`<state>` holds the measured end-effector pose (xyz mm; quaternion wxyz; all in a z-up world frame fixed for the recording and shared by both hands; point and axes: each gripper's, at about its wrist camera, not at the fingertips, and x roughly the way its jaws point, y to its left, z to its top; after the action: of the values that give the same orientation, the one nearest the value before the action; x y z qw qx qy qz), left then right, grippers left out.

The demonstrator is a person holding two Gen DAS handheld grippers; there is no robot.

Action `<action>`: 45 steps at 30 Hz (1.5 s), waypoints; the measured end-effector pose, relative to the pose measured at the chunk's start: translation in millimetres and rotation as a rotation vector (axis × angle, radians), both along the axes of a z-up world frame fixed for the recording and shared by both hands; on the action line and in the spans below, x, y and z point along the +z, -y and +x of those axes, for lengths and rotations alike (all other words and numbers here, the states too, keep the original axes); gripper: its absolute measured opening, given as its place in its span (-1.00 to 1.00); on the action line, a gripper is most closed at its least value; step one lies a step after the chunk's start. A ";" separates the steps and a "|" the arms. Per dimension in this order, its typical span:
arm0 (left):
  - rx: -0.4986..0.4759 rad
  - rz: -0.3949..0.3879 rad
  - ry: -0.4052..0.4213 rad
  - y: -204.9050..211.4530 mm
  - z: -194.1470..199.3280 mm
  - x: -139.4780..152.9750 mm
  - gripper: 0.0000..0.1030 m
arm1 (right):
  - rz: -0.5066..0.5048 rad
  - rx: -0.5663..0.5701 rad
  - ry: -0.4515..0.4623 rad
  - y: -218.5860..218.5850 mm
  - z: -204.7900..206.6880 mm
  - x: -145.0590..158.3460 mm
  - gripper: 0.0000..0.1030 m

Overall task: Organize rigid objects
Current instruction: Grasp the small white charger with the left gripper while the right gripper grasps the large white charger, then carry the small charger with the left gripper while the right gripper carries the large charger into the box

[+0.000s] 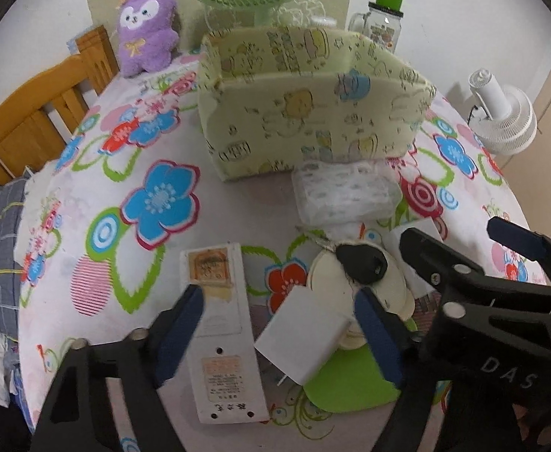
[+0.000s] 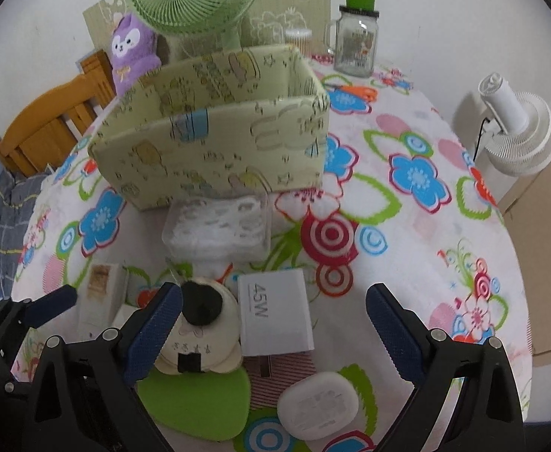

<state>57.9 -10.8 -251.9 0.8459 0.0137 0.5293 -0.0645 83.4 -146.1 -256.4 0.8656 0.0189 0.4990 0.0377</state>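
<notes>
**Both grippers closing in on the clutter in front of the box**

The left gripper [image 1: 275, 324] is hanging with fingers parted, gripping nothing, straddling the long white rectangular plastic remote [image 1: 224, 335] and a small white cube plug [image 1: 303, 339]. The right gripper [image 2: 273, 324] is spread wide and empty around the white 45W charger block [image 2: 275, 312]. These look stiff, light and smooth, so gripping across flat sides is probably safest. Beyond the fingertips, the pale green cartoon-print fabric box [image 2: 215, 150] is standing open; nothing shows inside. A clear lidded plastic case [image 2: 219, 226] is sitting just before it on the table [image 2: 407, 263].
</notes>
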 end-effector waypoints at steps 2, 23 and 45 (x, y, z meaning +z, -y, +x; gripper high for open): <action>-0.005 -0.016 -0.007 0.9 -1.3 -1.8 0.44 | -0.001 0.000 -0.011 -0.4 -1.3 -5.0 0.91; -0.030 -0.001 -0.025 15.0 -3.5 -13.6 0.00 | 0.025 0.011 -0.063 -2.0 4.7 -28.3 0.06; -0.044 -0.013 0.020 25.5 10.4 13.3 -0.05 | -0.003 -0.047 -0.028 9.9 18.4 -1.4 -0.02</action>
<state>68.3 -36.3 -238.6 0.8497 0.0204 0.5198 -0.0862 101.9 -156.0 -257.8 0.8591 0.0296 0.5108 0.0165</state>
